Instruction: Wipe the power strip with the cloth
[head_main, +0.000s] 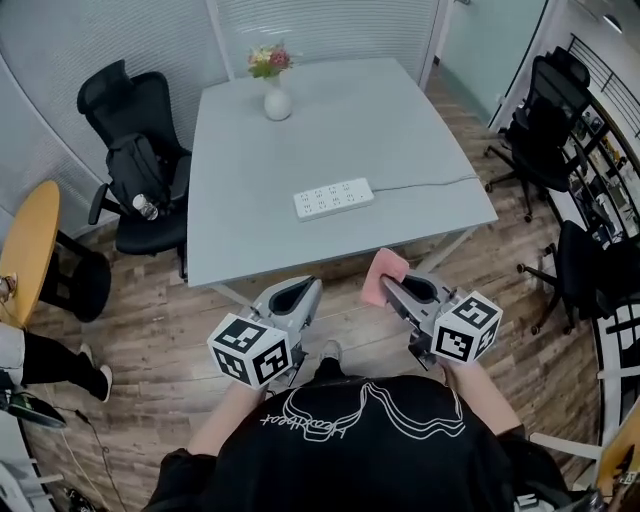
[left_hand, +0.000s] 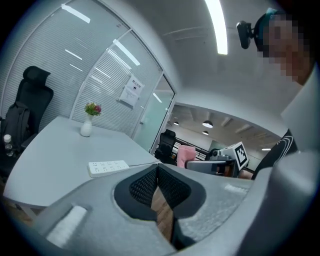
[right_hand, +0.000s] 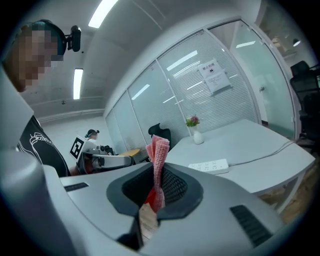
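In front of me a grey table stands on wood flooring, black office chairs around it, frosted glass walls behind.

Head view: high above near edge of table, facing steeply down. Both gripper views: low, just short of table, facing across it; share power strip, vase.

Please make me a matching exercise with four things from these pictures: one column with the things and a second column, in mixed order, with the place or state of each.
1. cloth
2. power strip
3. vase
4. left gripper

A. at the far end of the table, holding flowers
B. shut, nothing between its jaws
C. clamped in the right gripper
D. flat near the middle of the table

Pairs: 1-C, 2-D, 3-A, 4-B
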